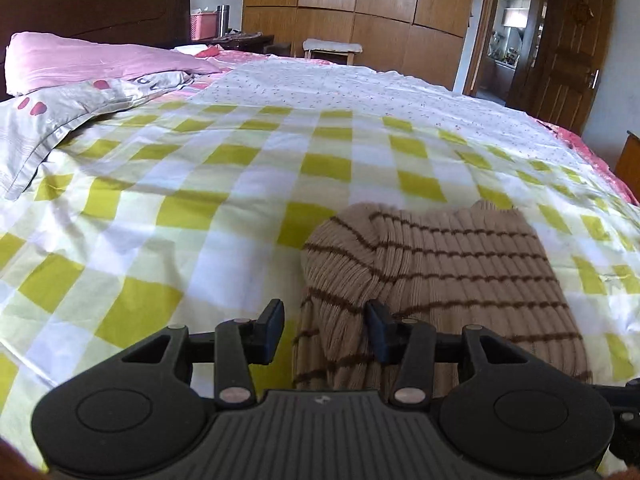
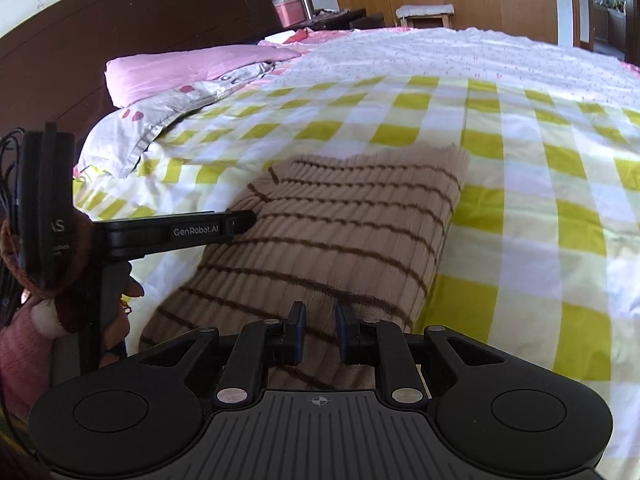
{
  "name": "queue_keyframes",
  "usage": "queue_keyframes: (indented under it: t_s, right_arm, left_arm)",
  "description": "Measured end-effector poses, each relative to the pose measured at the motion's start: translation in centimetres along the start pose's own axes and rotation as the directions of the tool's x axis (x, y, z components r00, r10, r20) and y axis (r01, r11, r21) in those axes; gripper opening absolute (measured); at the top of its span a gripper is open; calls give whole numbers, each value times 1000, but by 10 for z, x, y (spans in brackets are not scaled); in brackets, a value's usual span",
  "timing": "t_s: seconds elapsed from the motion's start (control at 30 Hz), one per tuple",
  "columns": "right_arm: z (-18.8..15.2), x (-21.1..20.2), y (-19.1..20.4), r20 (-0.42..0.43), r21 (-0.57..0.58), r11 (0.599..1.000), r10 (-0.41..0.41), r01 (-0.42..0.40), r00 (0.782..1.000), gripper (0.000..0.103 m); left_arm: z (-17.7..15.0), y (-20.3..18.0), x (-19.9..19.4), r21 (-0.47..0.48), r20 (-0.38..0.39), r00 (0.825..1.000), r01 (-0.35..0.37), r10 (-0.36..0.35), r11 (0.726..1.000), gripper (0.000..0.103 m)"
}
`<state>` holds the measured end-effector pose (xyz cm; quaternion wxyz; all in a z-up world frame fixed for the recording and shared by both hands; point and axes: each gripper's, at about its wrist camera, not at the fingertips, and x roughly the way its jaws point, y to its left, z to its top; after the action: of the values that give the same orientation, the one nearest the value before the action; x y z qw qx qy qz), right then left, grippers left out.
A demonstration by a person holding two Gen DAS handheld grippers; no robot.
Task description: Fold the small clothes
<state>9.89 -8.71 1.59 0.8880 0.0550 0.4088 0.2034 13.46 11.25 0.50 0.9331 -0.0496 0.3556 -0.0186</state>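
At nine o'clock in the left wrist view a pink pillow (image 1: pixel 92 58) is leaning against the dark headboard (image 1: pixel 100 0), with a grey patterned pillowcase (image 1: pixel 72 112) lying below it. Both are sitting well apart from the working area, probably so the middle of the bed is free for folding. The yellow-checked sheet (image 1: pixel 200 184) is stretching across the centre as the flat surface for the work.

At six o'clock the left gripper (image 1: pixel 325 330) is hovering with its jaws standing wide apart, gripping nothing. The folded side edge of the beige striped sweater (image 1: pixel 440 264) is running between and beneath them, so it looks placed to take that edge or to press it flat. The sweater is lying at five o'clock on the sheet, already doubled into a compact bundle; by that shape the fold seems well along.

In the right wrist view the left gripper is reaching in from nine o'clock, its tip touching the sweater's left edge. The right gripper (image 2: pixel 320 334) at six o'clock is holding its jaws a narrow gap apart over the near hem; whether any knit is pinched between them I cannot tell.

On the nightstand (image 2: pixel 332 18) at twelve o'clock a pink box (image 2: pixel 290 14) is standing beside a metal flask (image 2: pixel 307 4); something pale is showing at the box's top, too small to name.
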Motion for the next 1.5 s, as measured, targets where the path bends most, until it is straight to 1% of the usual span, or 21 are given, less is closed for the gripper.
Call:
queue_keyframes:
  t_s: [0.07,0.13,0.27,0.3,0.37,0.43,0.47,0.5,0.57,0.6,0.67,0.77,0.9,1.0,1.1,1.13,1.27,1.37,1.5]
  right_arm:
    - [-1,1,-3,-3,27,1000,13,-13,1000,17]
    - [1,-3,-3,3,36,999,20,-20,1000,17]
    - [-4,-27,-8,49,74,996,49,-53,998,22]
    - [-8,-32,-10,52,82,995,49,-53,997,24]
    - [-16,-39,-11,49,85,995,50,-54,998,25]
    - [-26,-41,-11,37,84,996,40,-43,999,25]
    - [-31,-39,-12,24,87,995,37,-39,999,25]
    - [-36,-38,-13,12,95,995,38,-39,999,26]
    - [-47,-35,-16,-10,130,990,52,-50,999,26]
    - [-51,-34,-16,-14,130,990,56,-54,998,26]
    - [-55,-31,-14,-19,113,993,19,-16,1000,27]
    - [-58,-35,-14,-5,110,994,9,-8,1000,26]
    - [-60,-45,-16,17,115,993,7,-9,1000,26]
    - [-63,-49,-14,32,95,995,-3,-1,999,26]
    - [-68,-39,-12,-9,63,997,-45,45,999,27]
    - [-71,-38,-12,-9,57,997,-54,54,999,27]
    - [-75,-46,-11,19,57,998,-39,38,999,27]
    - [-73,-51,-10,36,51,998,-47,45,998,27]
    - [-74,-51,-7,36,50,998,-49,48,998,27]
  left_arm:
    - [1,-3,-4,37,5,1000,-26,26,999,53]
    - [5,-2,-8,38,0,1000,-23,23,999,52]
    - [6,4,-41,4,36,999,37,-37,999,51]
    - [2,4,-52,6,45,998,53,-53,999,51]
    - [-9,4,-70,4,55,995,80,-80,997,51]
    - [-23,4,-82,2,48,994,98,-98,995,51]
    - [-31,3,-86,7,39,995,96,-96,995,51]
    - [-38,3,-85,23,22,997,75,-76,997,51]
    - [-51,2,-74,68,-47,999,-14,17,998,51]
    - [-56,4,-69,75,-70,997,-33,38,997,51]
    - [-62,11,-68,32,-82,996,-16,19,999,51]
    - [-57,11,-77,11,-62,998,-12,13,1000,51]
    - [-59,7,-89,28,-48,999,-24,25,999,51]
    - [-67,3,-91,45,-68,997,-29,32,999,51]
    - [-76,-1,-89,72,-82,995,-44,50,996,51]
    - [-77,-2,-90,75,-78,995,-49,55,996,51]
    - [-77,-7,-95,95,-58,996,-61,66,994,51]
    - [-79,-13,-98,126,-43,996,-70,76,990,51]
    - [-80,-16,-104,132,-35,997,-63,68,989,51]
